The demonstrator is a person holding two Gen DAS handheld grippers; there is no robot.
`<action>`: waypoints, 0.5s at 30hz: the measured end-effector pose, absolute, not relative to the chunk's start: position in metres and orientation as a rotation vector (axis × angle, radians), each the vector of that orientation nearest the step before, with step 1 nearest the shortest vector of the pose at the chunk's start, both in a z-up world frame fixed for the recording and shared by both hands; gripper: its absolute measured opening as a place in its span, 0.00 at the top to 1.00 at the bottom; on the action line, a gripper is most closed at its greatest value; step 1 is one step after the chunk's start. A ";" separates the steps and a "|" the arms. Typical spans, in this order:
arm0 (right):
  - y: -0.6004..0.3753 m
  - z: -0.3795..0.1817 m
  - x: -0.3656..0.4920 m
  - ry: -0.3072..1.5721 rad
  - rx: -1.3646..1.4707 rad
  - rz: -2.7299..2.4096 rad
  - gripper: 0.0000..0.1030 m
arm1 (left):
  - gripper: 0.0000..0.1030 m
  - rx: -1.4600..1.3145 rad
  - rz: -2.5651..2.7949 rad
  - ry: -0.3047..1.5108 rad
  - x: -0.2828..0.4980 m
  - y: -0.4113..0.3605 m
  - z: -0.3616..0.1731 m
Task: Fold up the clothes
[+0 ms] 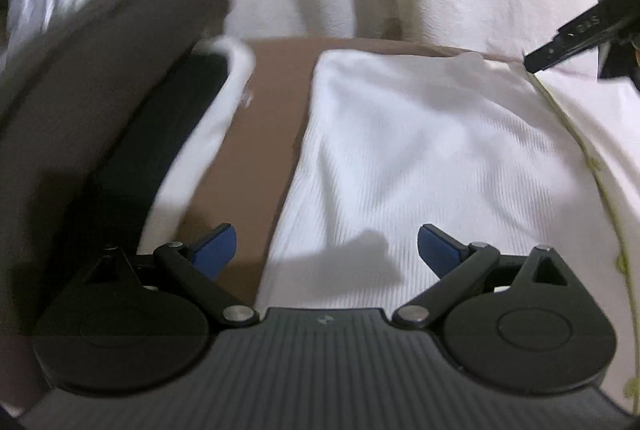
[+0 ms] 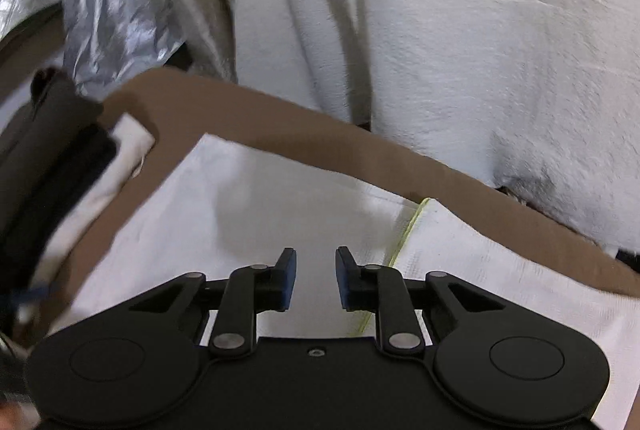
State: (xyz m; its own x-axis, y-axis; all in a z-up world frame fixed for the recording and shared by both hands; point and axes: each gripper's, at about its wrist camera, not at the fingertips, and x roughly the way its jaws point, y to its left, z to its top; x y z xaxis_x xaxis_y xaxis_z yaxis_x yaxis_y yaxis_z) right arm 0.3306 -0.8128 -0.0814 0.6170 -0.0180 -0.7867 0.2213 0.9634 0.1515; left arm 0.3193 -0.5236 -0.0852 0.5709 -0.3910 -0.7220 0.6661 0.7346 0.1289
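A folded white ribbed garment (image 1: pixel 420 150) lies flat on the brown table (image 1: pixel 260 134). My left gripper (image 1: pixel 326 250) hovers over its near left edge, open wide, with nothing between the blue pads (image 1: pixel 438 250). In the right wrist view the same white garment (image 2: pixel 240 210) spreads under my right gripper (image 2: pixel 316 278). Its jaws stand a narrow gap apart with nothing between them. A white cloth with a yellow-green stitched edge (image 2: pixel 408 230) lies against the garment on the right. A finger of the right gripper (image 1: pixel 580 30) shows at the top right of the left wrist view.
A stack of dark folded clothes (image 1: pixel 120 78) with a white piece (image 1: pixel 200 150) beside it sits on the left of the table. A large white blanket (image 2: pixel 480 50) hangs behind the table's far edge. Silver foil material (image 2: pixel 108 10) is at the back left.
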 end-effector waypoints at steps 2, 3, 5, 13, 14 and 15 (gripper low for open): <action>-0.811 -0.087 0.336 0.889 0.213 -0.179 0.67 | 0.04 0.453 -0.687 0.667 0.319 -0.541 -0.080; -0.810 -0.090 0.339 0.883 0.200 -0.201 0.51 | 0.04 0.443 -0.715 0.677 0.322 -0.547 -0.080; -0.808 -0.098 0.352 0.885 0.146 -0.216 0.31 | 0.04 0.408 -0.742 0.723 0.334 -0.559 -0.084; -0.792 -0.123 0.380 0.837 -0.096 -0.177 0.32 | 0.04 0.367 -0.699 0.816 0.386 -0.561 -0.101; -0.792 -0.124 0.386 0.822 -0.116 -0.185 0.32 | 0.04 0.353 -0.693 0.841 0.391 -0.559 -0.106; -0.791 -0.126 0.391 0.807 -0.133 -0.194 0.32 | 0.04 0.349 -0.688 0.858 0.394 -0.558 -0.110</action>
